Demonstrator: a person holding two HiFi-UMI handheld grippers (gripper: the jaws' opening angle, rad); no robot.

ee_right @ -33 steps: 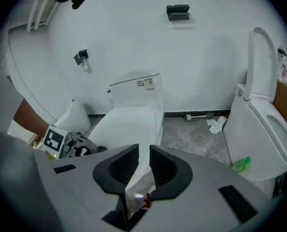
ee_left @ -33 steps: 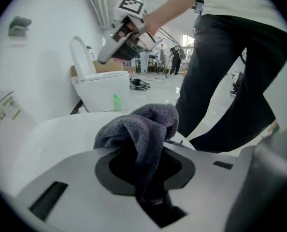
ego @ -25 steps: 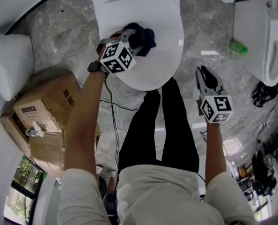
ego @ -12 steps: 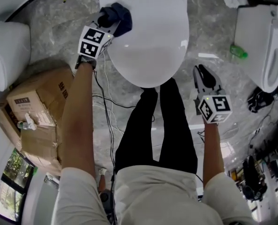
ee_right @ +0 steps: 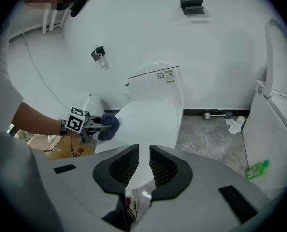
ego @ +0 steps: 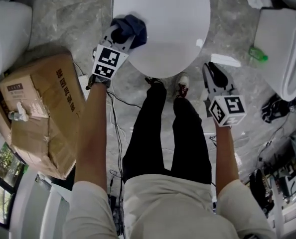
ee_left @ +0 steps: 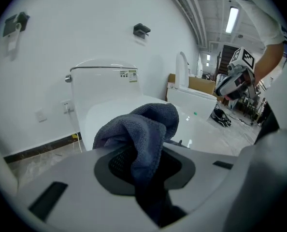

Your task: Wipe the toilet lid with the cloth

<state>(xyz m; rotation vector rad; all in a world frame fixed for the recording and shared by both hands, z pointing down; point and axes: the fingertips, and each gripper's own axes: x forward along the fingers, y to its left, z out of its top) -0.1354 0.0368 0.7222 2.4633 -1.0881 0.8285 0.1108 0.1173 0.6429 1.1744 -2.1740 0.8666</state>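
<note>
From the head view, my left gripper (ego: 122, 33) pinches the dark blue cloth (ego: 133, 27), bunched and coarsely knitted, against the left rim of the glossy white oval toilet lid (ego: 168, 29). A second ago it sat at the lid's middle. My right gripper (ego: 212, 69) hangs off the lid's right side. A creased cardboard box (ego: 43, 108) stands to the left on the marbled grey floor (ego: 63, 19). In the left gripper view my jaws clamp the cloth, which drapes over them and hides part of the lid. In the right gripper view my jaws stand slightly apart, empty.
</note>
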